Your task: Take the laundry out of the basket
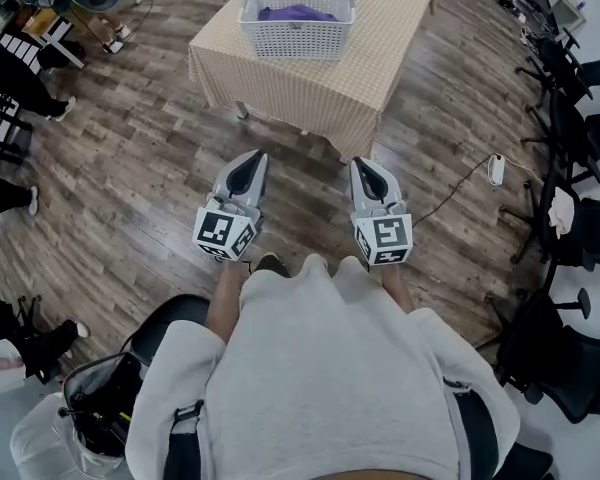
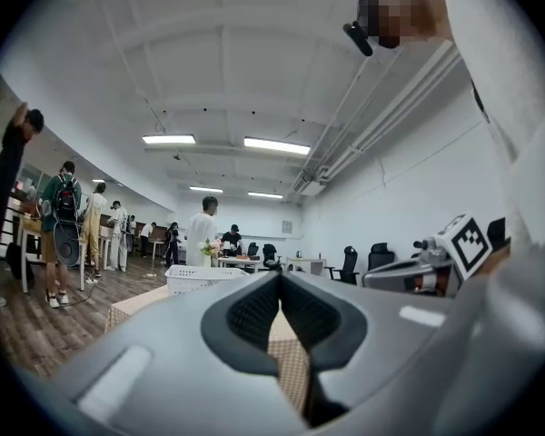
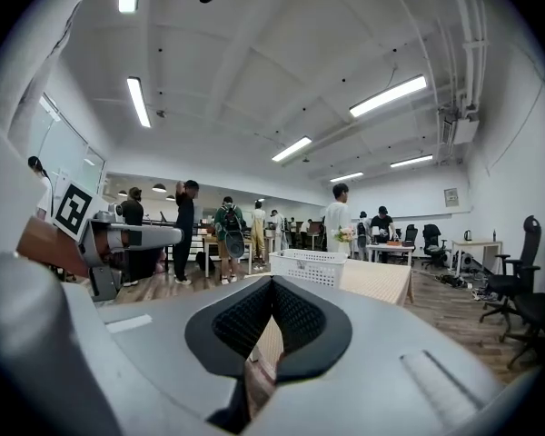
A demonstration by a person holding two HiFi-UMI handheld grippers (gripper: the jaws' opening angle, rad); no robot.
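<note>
Head view: the left gripper (image 1: 248, 160) and right gripper (image 1: 366, 166) are held side by side in front of the person, both pointing toward twelve o'clock. The white basket (image 1: 296, 40) stands on a checked table (image 1: 380, 63) well apart from them, straight ahead at twelve o'clock. Its long side runs nine to three. A purple piece of laundry (image 1: 297, 13) lies inside it. Neither gripper looks clearly nearer (the left perhaps by a little).

Left gripper view: the left gripper (image 2: 280, 284) has its jaws pressed together at the tips, with nothing in them. The basket (image 2: 200, 280) sits far off at about eleven o'clock of the jaws.

Right gripper view: the right gripper (image 3: 271, 284) is clenched too, and empty. The basket (image 3: 309, 266) shows at about one o'clock. So the basket lies between the two lines of aim, and I judge the person must walk forward before either gripper can reach in.
</note>
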